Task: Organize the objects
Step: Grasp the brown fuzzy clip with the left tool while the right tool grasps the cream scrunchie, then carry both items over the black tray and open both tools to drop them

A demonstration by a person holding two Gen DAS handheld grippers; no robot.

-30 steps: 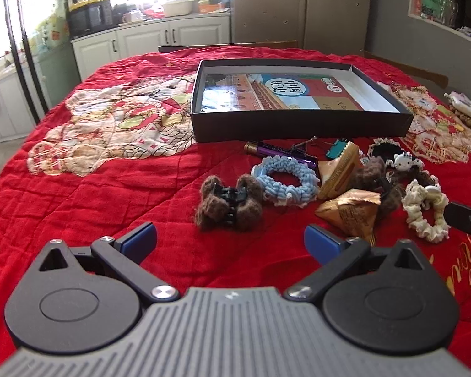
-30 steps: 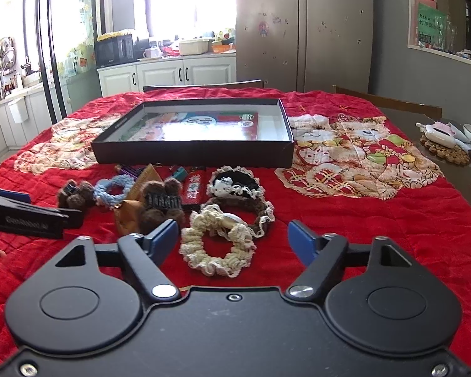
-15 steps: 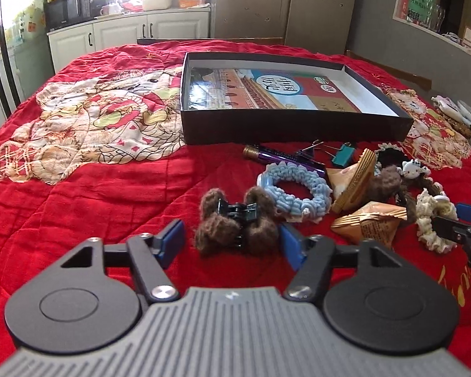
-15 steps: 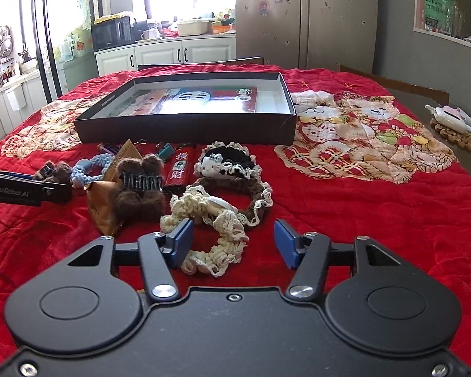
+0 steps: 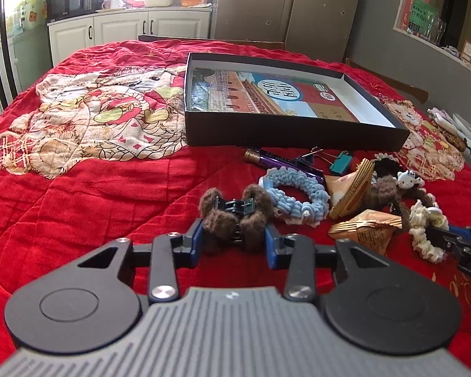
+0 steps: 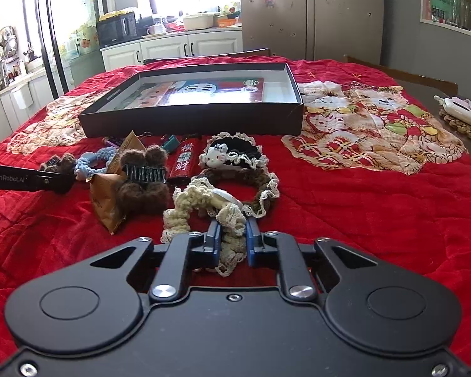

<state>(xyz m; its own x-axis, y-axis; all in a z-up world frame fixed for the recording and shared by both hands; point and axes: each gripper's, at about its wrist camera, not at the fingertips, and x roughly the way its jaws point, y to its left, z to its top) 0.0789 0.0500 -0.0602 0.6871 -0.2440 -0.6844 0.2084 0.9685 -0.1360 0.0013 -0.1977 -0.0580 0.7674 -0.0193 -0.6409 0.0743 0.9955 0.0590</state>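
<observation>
- Grippers first: your left gripper (image 5: 235,241) sits low in the middle of the left wrist view, and its jaws are closing with the fuzzy brown hair claw (image 5: 235,216) between them. The blue pads look like they're right up against the fur on both sides.
- Your right gripper (image 6: 233,239) is clamped on the cream scrunchie (image 6: 204,202), low centre of the right wrist view. The pads are pinched nearly together on a bunched bit of its fabric, and the rest of the scrunchie flops out ahead onto the red blanket (image 6: 376,213).
- Everything's on that blanket. The black box (image 5: 298,135) sits in the upper middle of the left view, open, with a printed sheet lying flat in its bottom.
- Just in front of the box wall you've got a purple lighter (image 5: 279,160) and a teal binder clip (image 5: 340,163).
- The blue scrunchie (image 5: 295,196) is touching the hair claw's right side, a bit above it in the frame.
- Right of that are two gold snack packets (image 5: 365,231), one standing on edge and one lying nearer the bottom of the frame.
- In the right view, a second brown hair claw (image 6: 143,185) sits left of centre beside a packet.
- A red lighter (image 6: 183,161) and a black scrunchie with a white cat charm (image 6: 216,155) sit just above the cream one.
- A brown lace-edged scrunchie (image 6: 263,188) is touching the cream scrunchie's far side.
</observation>
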